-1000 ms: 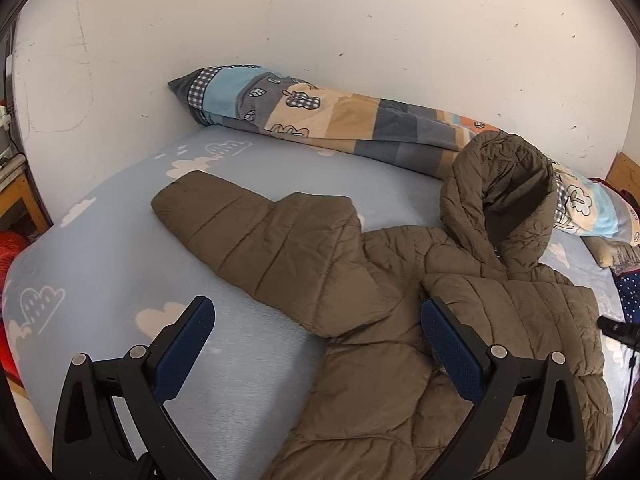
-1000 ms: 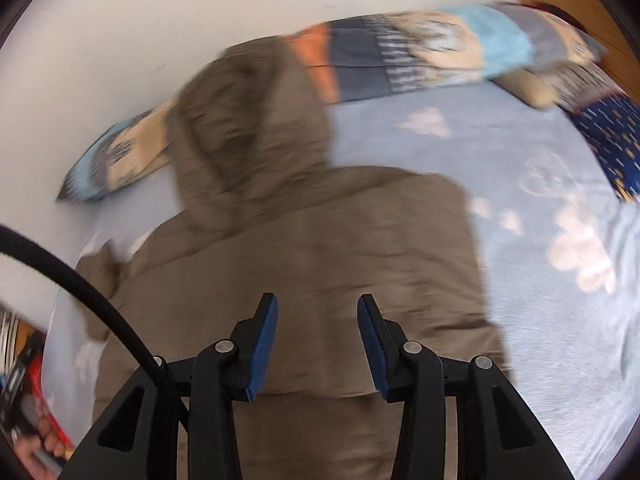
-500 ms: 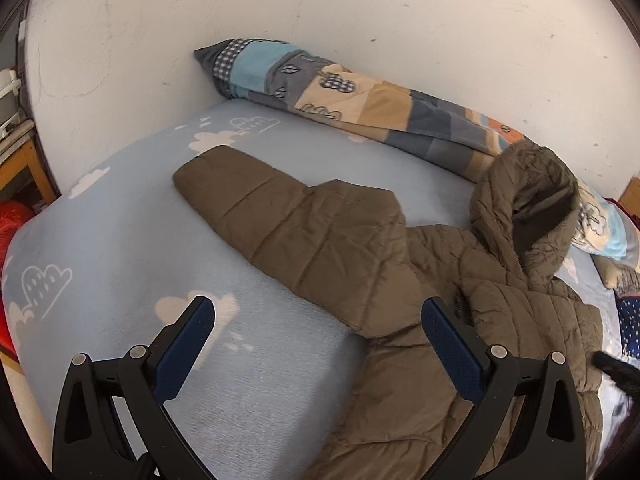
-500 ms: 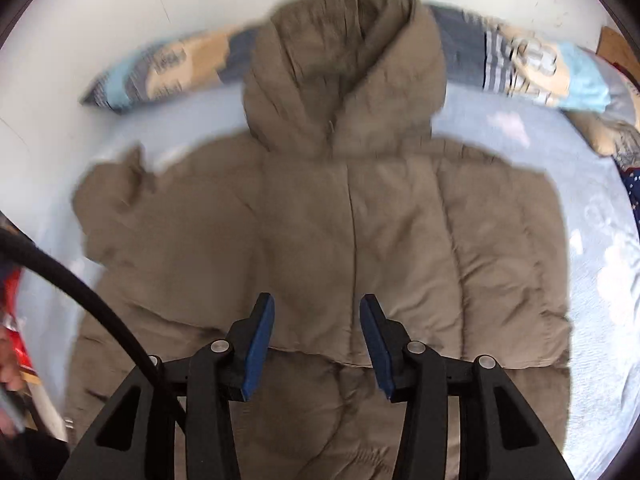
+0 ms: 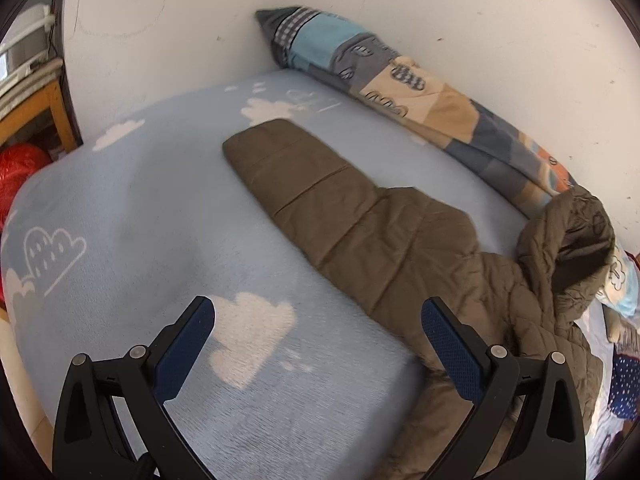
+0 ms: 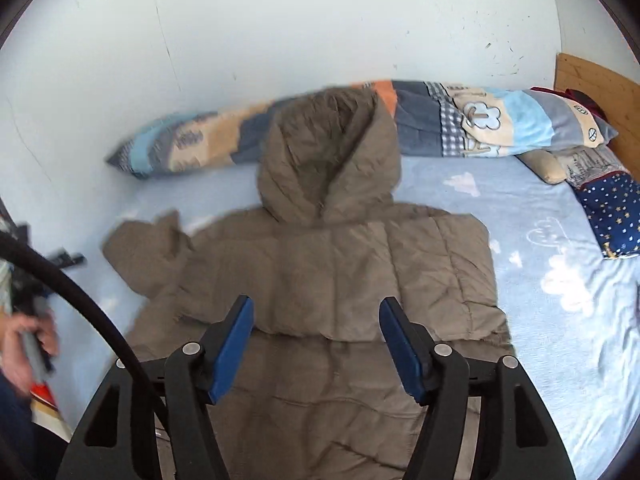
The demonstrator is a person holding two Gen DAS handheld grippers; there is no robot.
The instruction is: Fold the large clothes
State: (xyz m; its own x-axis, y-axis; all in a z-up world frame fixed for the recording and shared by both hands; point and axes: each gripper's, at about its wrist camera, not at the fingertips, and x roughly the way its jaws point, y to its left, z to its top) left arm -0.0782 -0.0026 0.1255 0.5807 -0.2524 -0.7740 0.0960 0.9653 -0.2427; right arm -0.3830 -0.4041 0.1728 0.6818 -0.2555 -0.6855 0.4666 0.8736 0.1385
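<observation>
Jacket flat beneath right gripper, just-widened and empty; left gripper spread, tilted downward.

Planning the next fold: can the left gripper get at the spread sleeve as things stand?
Probably yes. The left gripper is open and empty above the blanket, and the sleeve lies flat ahead of it with nothing on top or in between.

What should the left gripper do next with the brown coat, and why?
Probably bring the left gripper down onto the cuff of the sleeve and pinch it. That sleeve lies stretched out flat across the blue sheet, while the coat's other side already looks tucked in. The left gripper's fingers are open and hold nothing. The right gripper has just been opening and is empty too.
</observation>
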